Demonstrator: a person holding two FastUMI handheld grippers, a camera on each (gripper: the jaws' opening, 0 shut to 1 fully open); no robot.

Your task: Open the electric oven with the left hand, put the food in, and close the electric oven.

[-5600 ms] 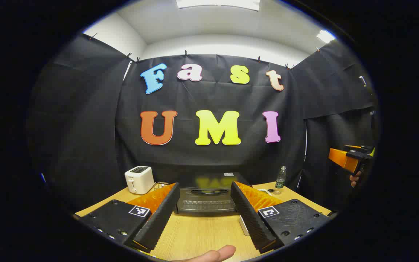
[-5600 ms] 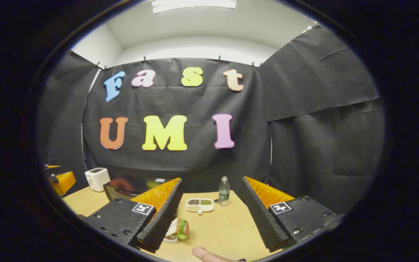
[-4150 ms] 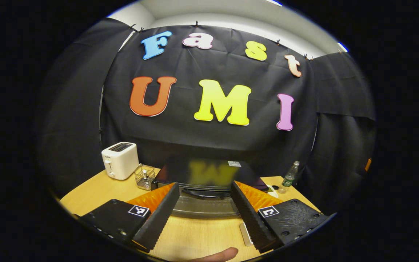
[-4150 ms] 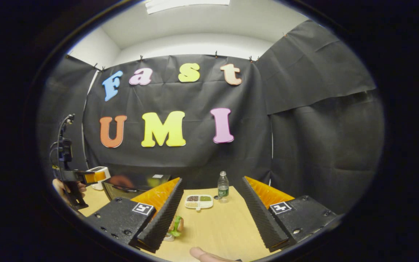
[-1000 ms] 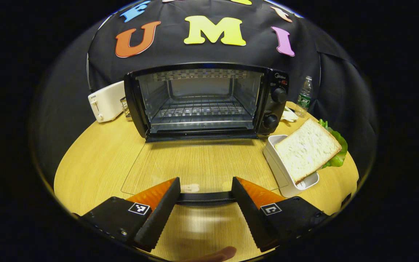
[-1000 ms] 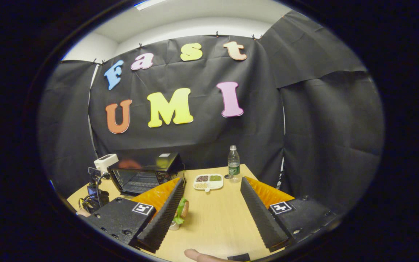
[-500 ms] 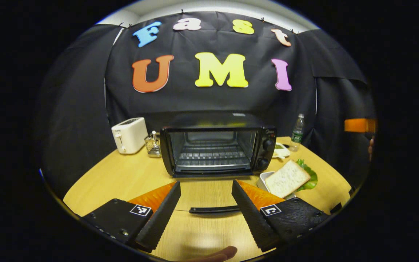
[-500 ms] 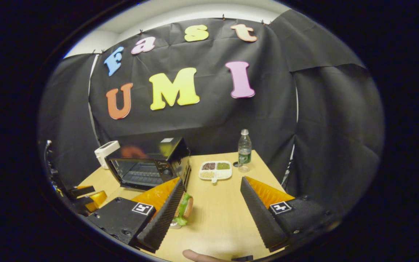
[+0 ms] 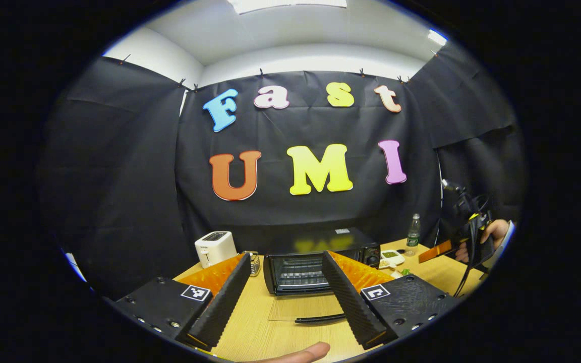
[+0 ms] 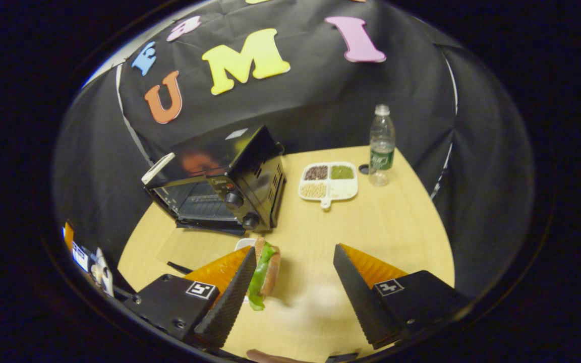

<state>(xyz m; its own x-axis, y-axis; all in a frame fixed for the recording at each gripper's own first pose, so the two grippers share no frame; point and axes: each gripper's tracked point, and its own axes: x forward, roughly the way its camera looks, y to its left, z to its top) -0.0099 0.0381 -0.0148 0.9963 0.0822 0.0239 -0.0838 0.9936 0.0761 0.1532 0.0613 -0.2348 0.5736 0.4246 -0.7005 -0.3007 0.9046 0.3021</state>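
Standing open: black oven [image 9: 315, 262], door [image 9: 300, 308] flat.

- Wood-grain table [image 10: 391, 222], smooth and matt.
- Glossy black electric oven [image 10: 242, 151]; clear glass door [image 9: 300, 307] lying open, wire metal rack inside.
- Clear plastic bottle [image 10: 382, 143].
- White glossy toaster [image 9: 215, 248].
- Gripper fingers [image 10: 230, 295]: ribbed matt black pads, shiny orange plastic backs.
- Matt black cloth wall [image 9: 119, 166].
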